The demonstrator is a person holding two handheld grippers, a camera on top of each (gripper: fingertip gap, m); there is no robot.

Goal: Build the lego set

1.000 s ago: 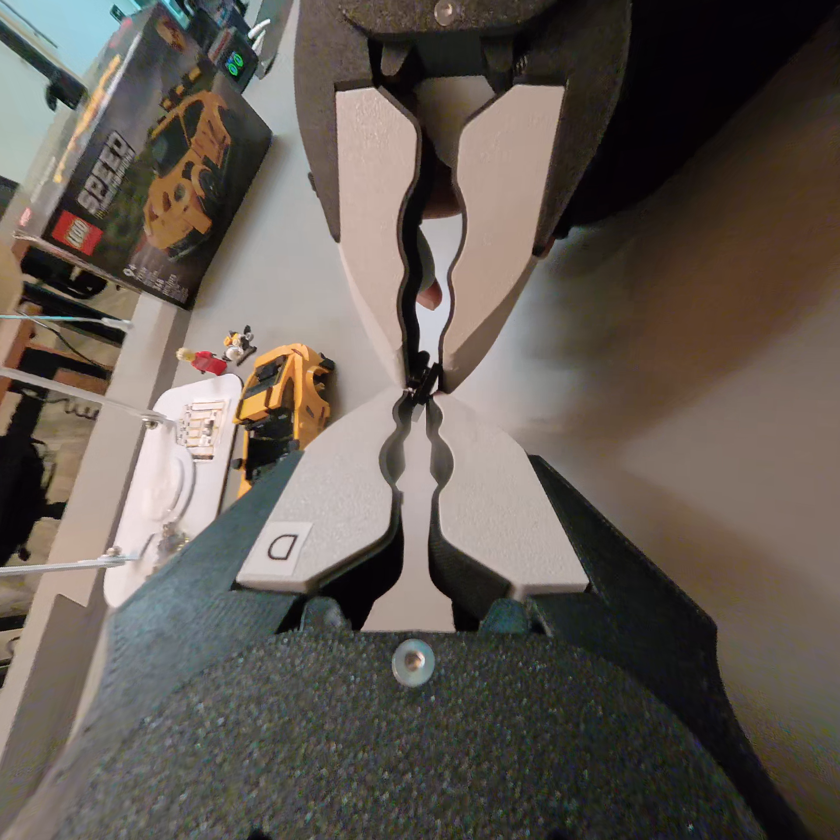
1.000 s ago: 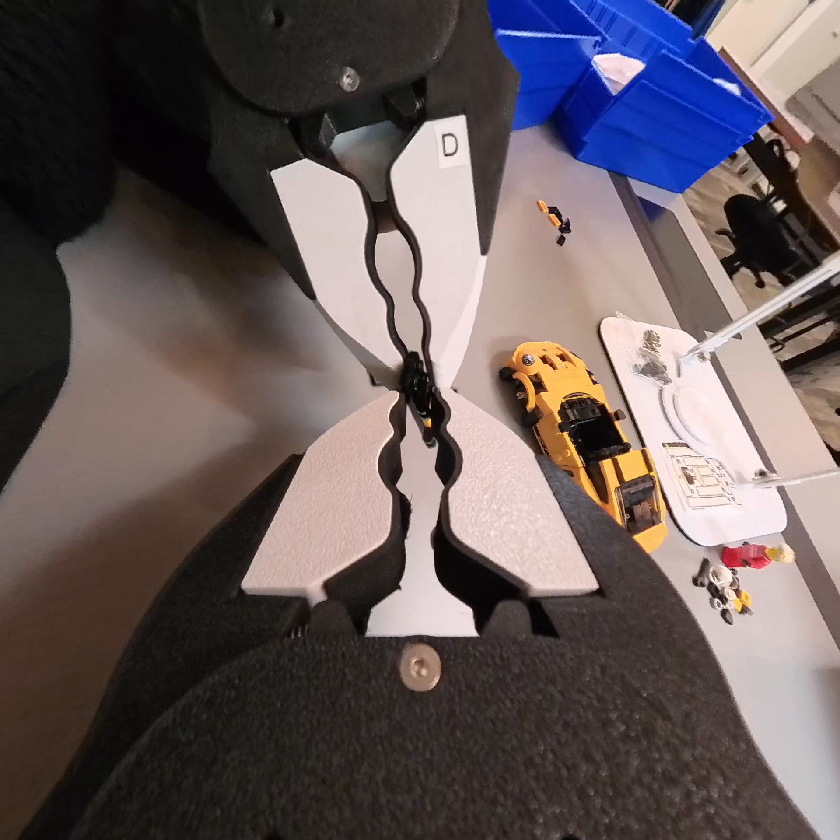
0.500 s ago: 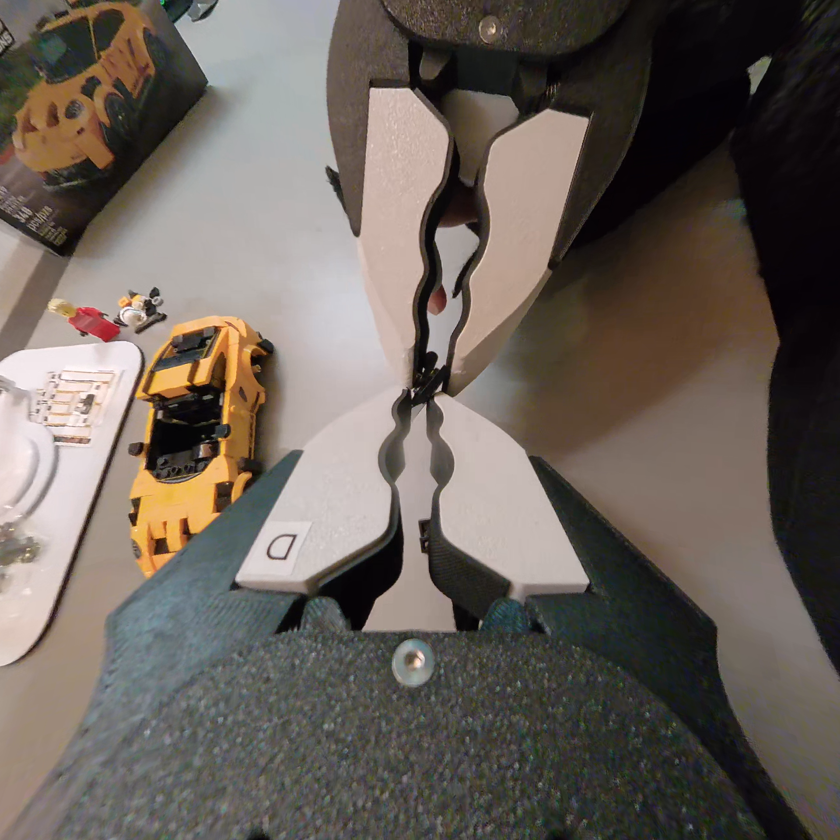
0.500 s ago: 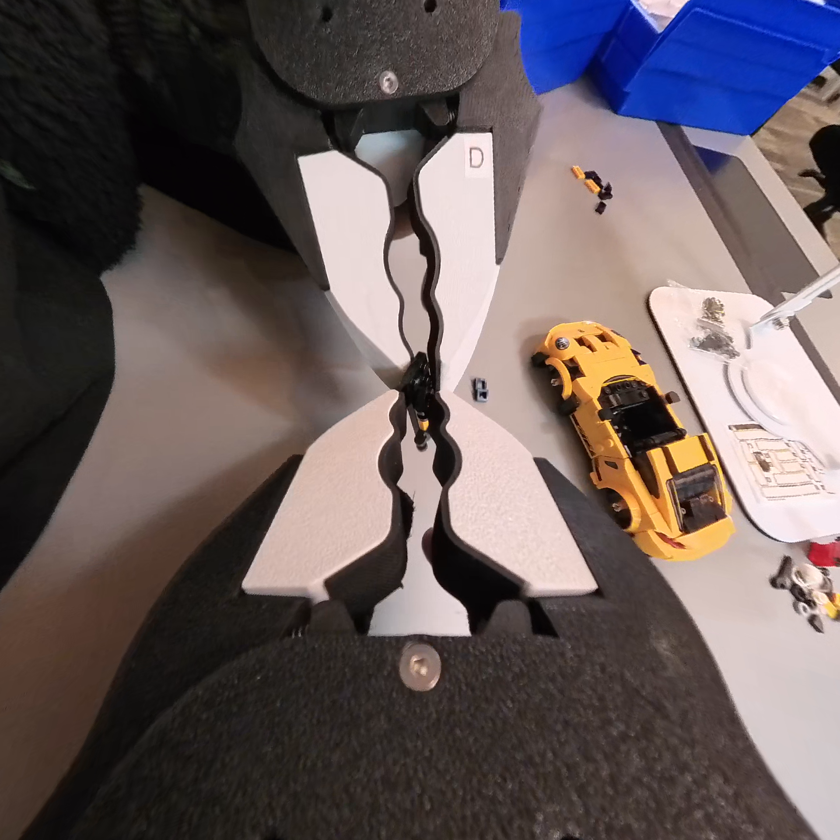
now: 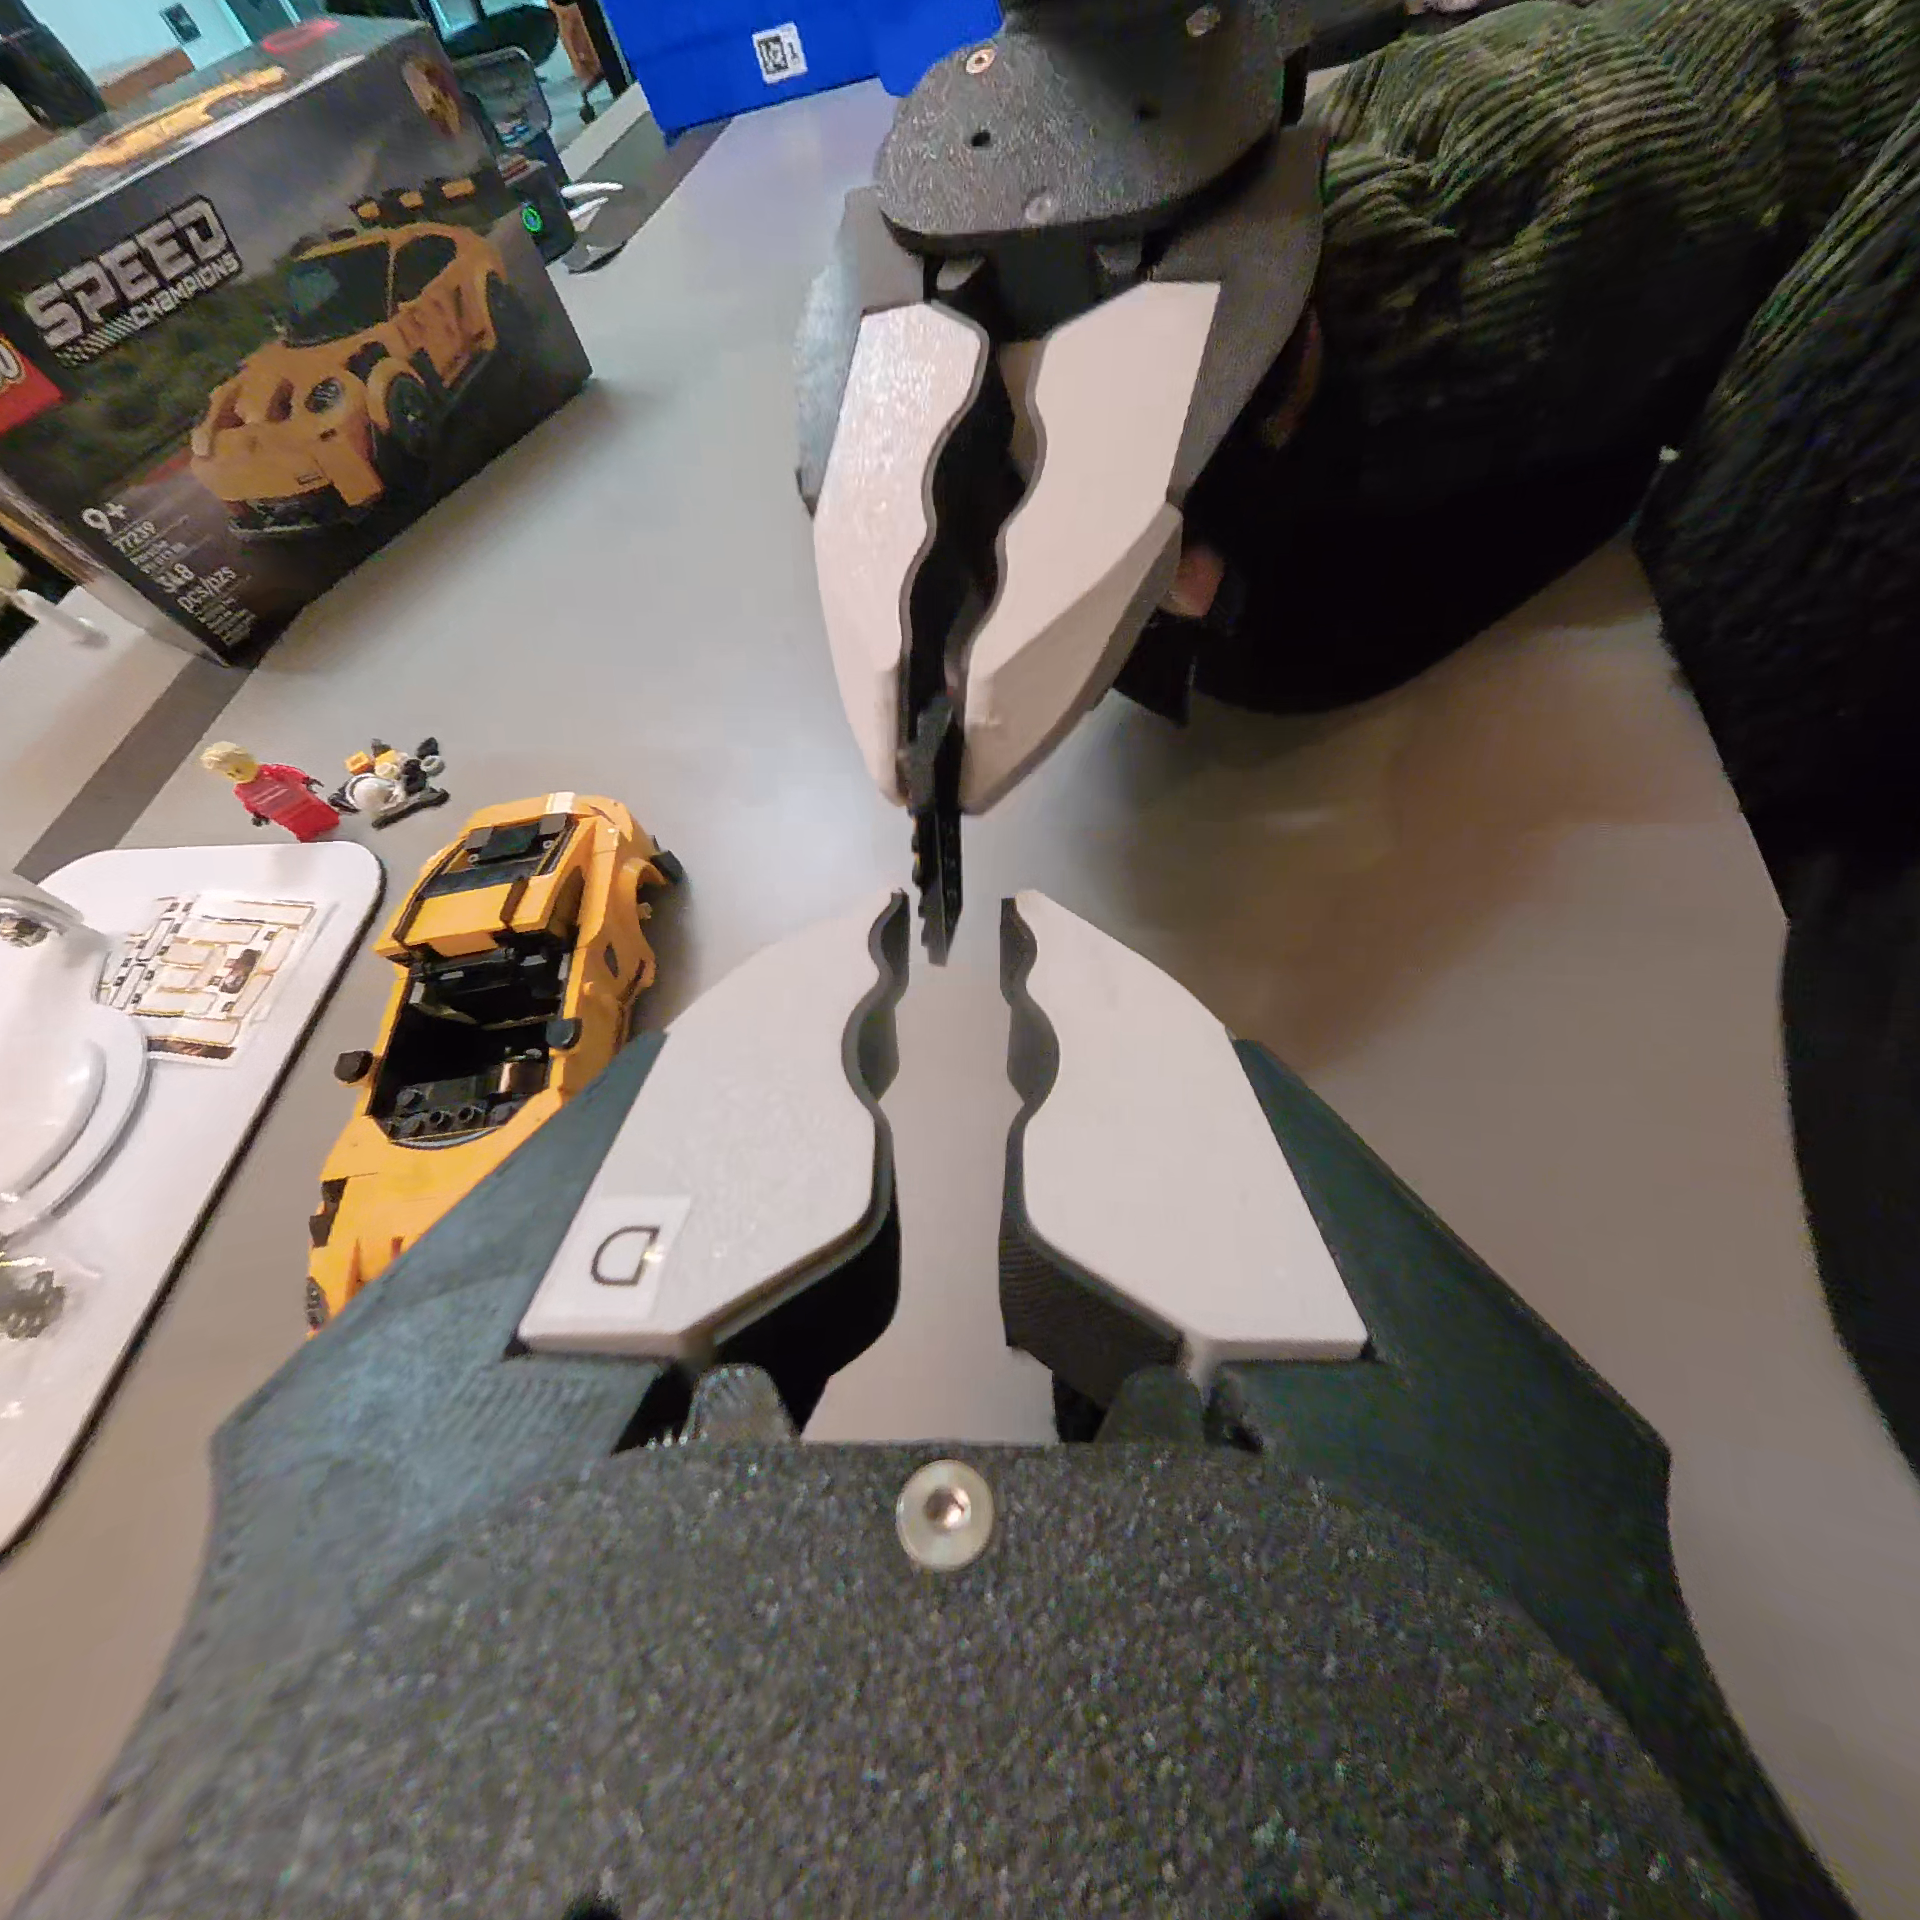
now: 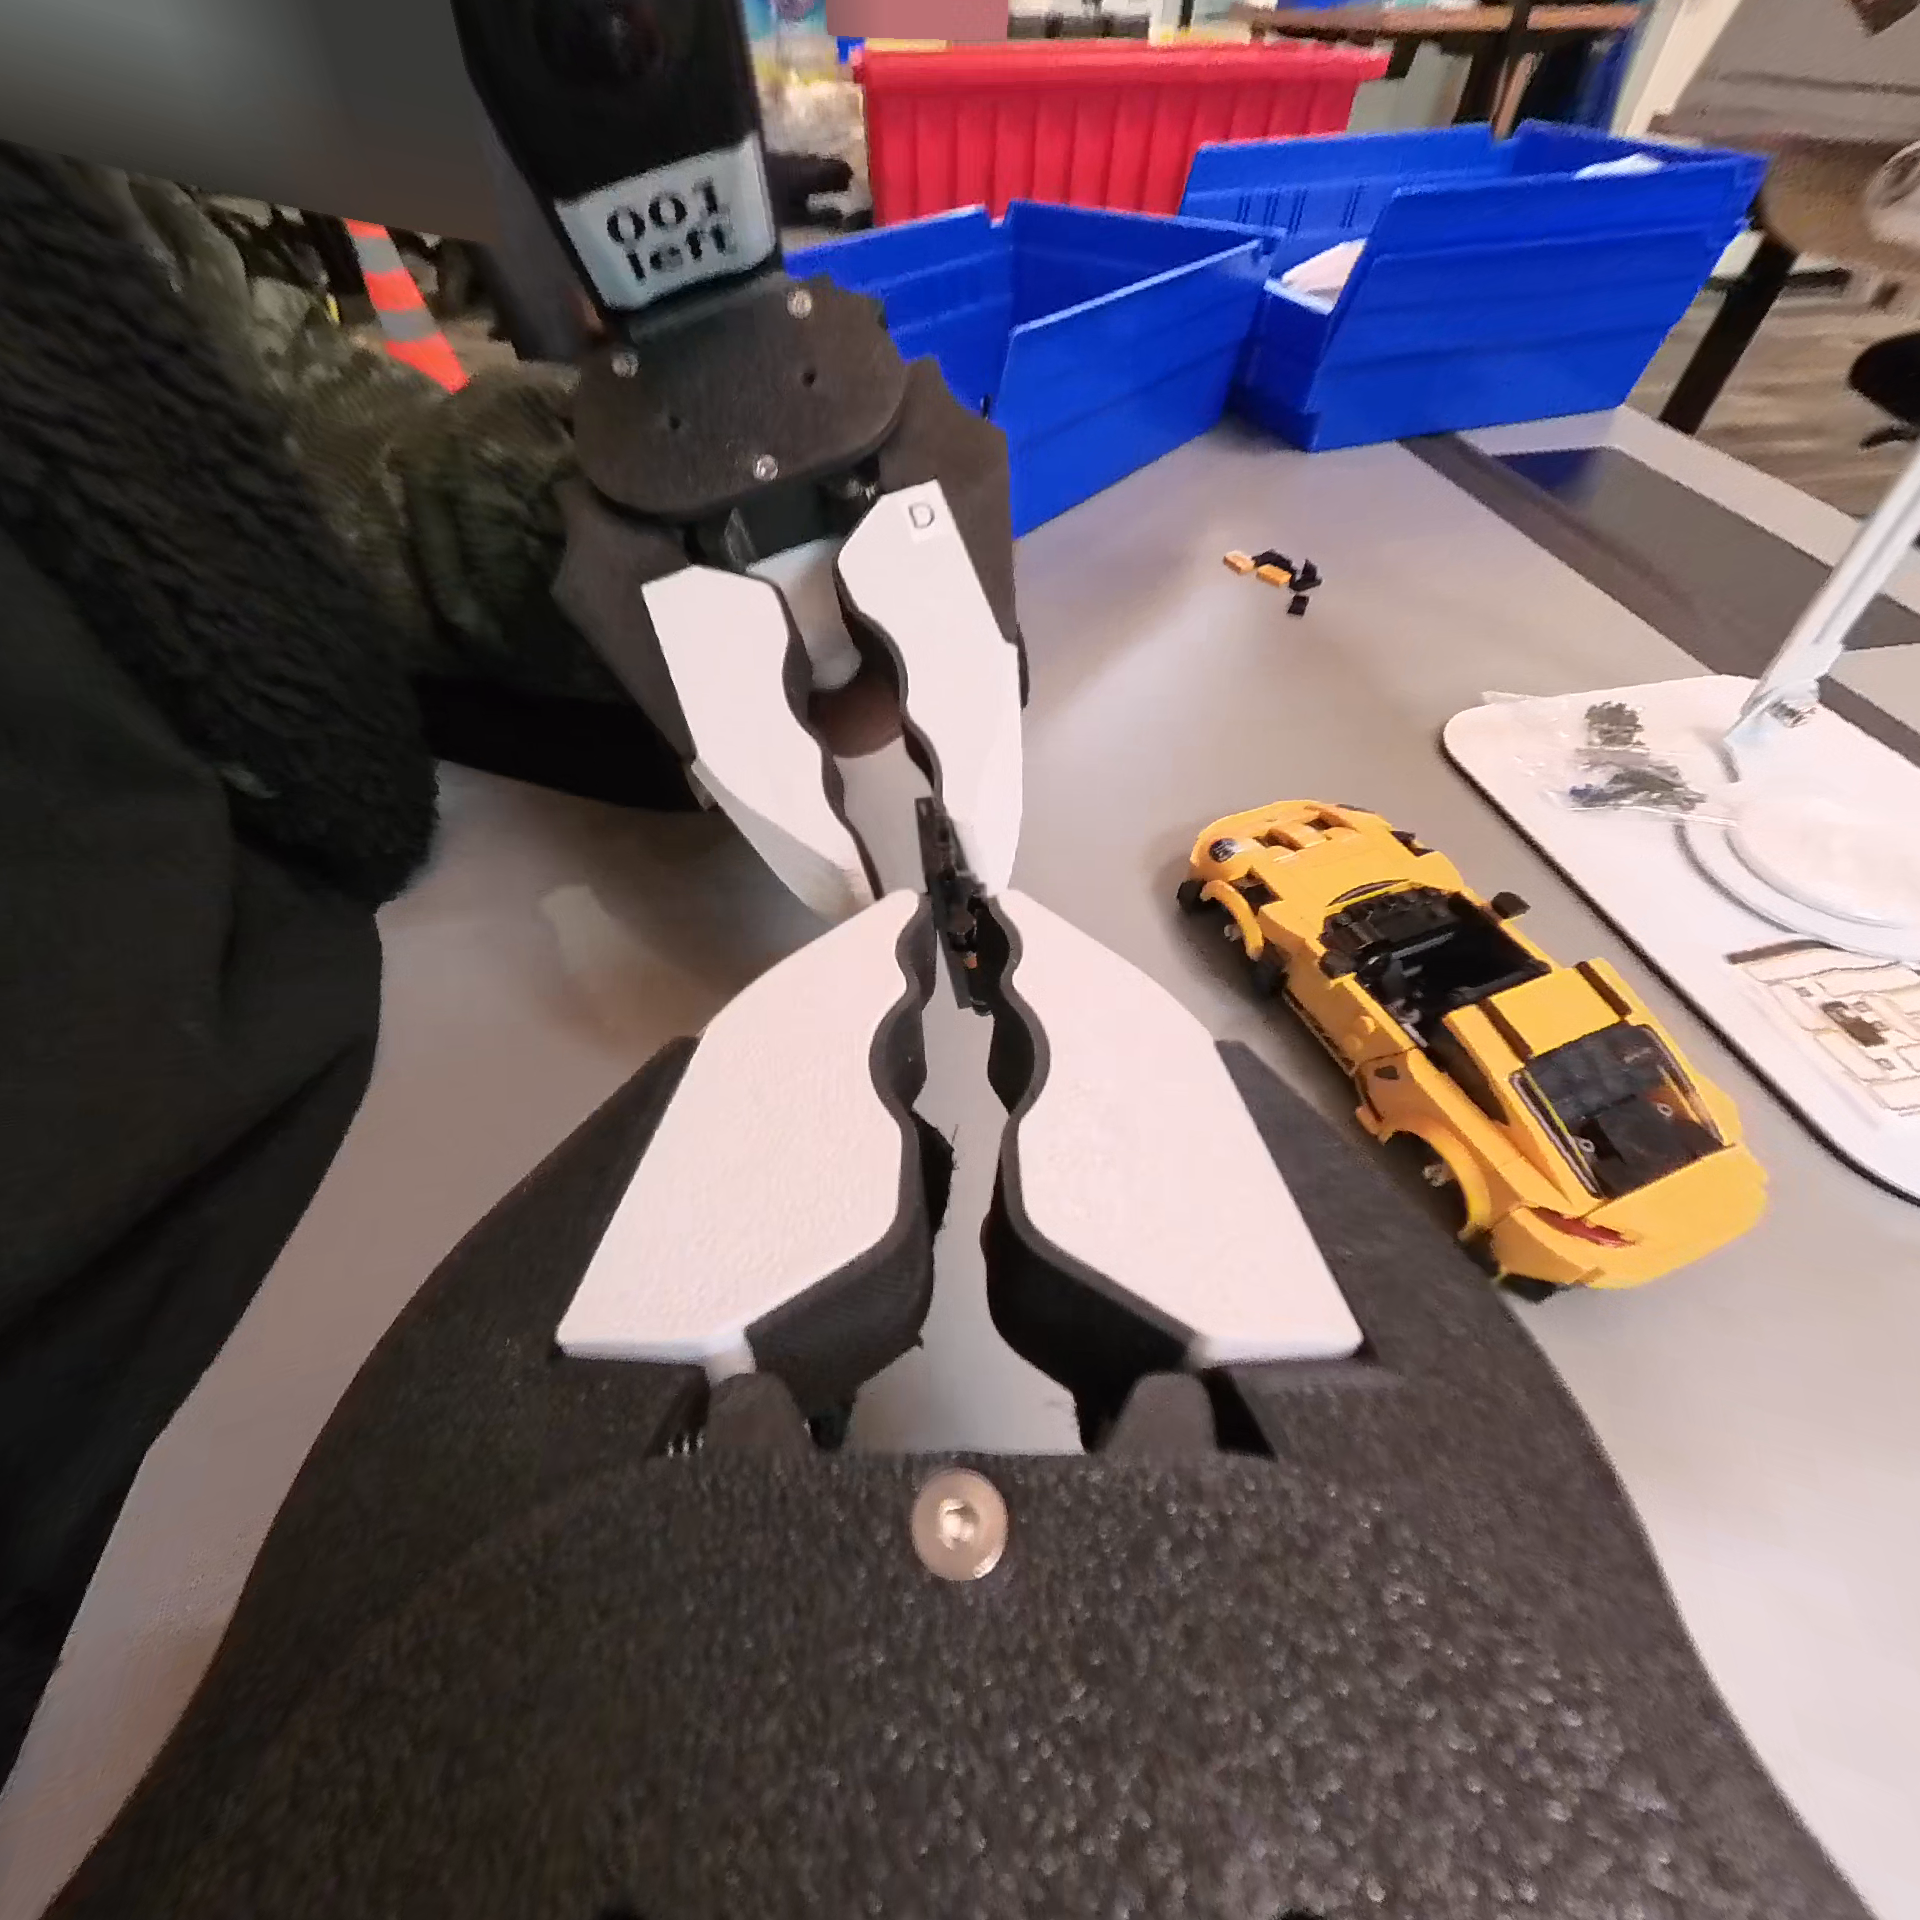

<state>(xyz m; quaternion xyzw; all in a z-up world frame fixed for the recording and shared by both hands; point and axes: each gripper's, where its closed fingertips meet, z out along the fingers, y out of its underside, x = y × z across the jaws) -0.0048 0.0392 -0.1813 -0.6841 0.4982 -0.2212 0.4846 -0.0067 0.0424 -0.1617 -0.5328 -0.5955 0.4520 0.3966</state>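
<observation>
Right gripper [image 6: 961, 920]: pinching a thin black piece [image 6: 956, 914] above the table [image 5: 644, 582], beside the yellow car [image 6: 1475, 1039]. Left gripper [image 5: 951, 920]: fingers spread, either side of the piece's tip, not gripping.

Left gripper [image 5: 951, 909]: matt, pebbled dark plastic body, pale grey fine-grained plastic fingers [image 5: 764, 1117] lined with black rubbery pads, bright metal screw [image 5: 943, 1510] at its base; right gripper [image 6: 961, 914], facing it tip to tip: the same finish, pinching a small black plastic piece [image 6: 958, 925]. Beside the left gripper's left finger: yellow car [image 5: 499, 1029] of glossy smooth plastic on a smooth matt grey table [image 5: 665, 582]; farther left a white smooth mat [image 5: 187, 1122] and a printed cardboard box [image 5: 260, 343] with slight sheen. Behind the right gripper: ribbed dark green cloth sleeve [image 5: 1538, 239].
</observation>
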